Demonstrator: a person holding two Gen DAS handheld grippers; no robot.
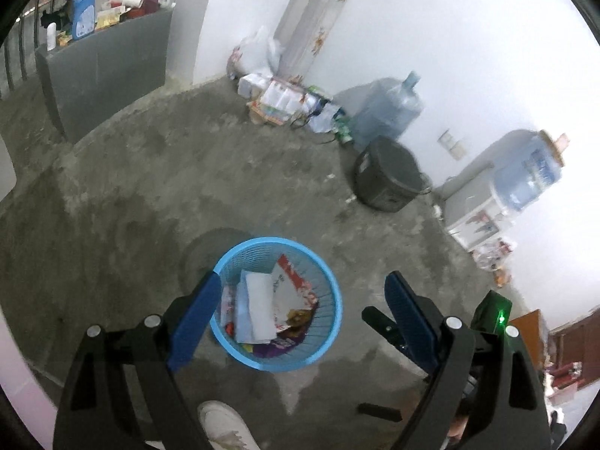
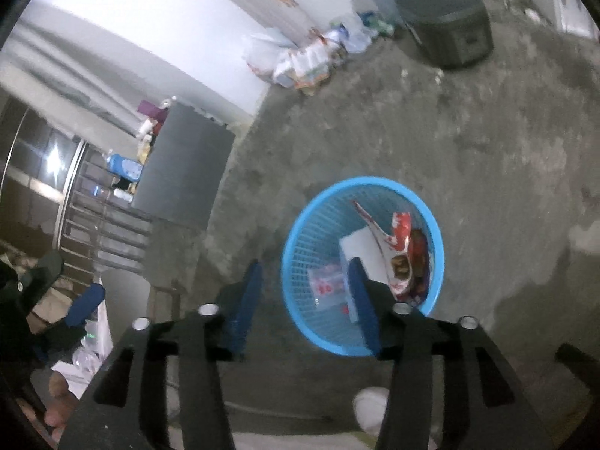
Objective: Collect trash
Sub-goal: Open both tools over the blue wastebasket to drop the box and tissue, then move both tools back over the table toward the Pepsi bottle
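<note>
Around the blue basket (image 1: 330,288) spreads a rough grey concrete floor (image 1: 187,187), the widest thing in either view. Beyond the basket, against the white wall, stands a tall printed roll or panel (image 1: 318,26) with a heap of bags and packets (image 1: 285,97) at its foot. Far to the left of the basket is a grey cabinet (image 1: 101,67) with bottles and boxes on top. A blue water jug (image 1: 390,108) stands beyond the basket to the right, near the heap, and a second jug (image 1: 528,176) sits upturned on a white dispenser further right. Between those jugs and the basket rests a dark round cooker (image 1: 390,176), well apart from the basket.

The basket itself stands on the floor, upright, and holds the collected trash: a red-and-white wrapper (image 1: 292,285), a white folded sheet or packet (image 1: 258,307), and darker wrappers near the bottom, too blurred to name.

Above the basket hangs the left hand-held gripper (image 1: 300,315), its jaws spread wide with nothing between them; the basket shows through the gap. The right hand-held gripper (image 2: 305,300) hangs over the basket's left rim (image 2: 288,262), jaws partly apart and empty. A white shoe (image 1: 221,423) shows on the floor on the near side of the basket, beneath the grippers.
</note>
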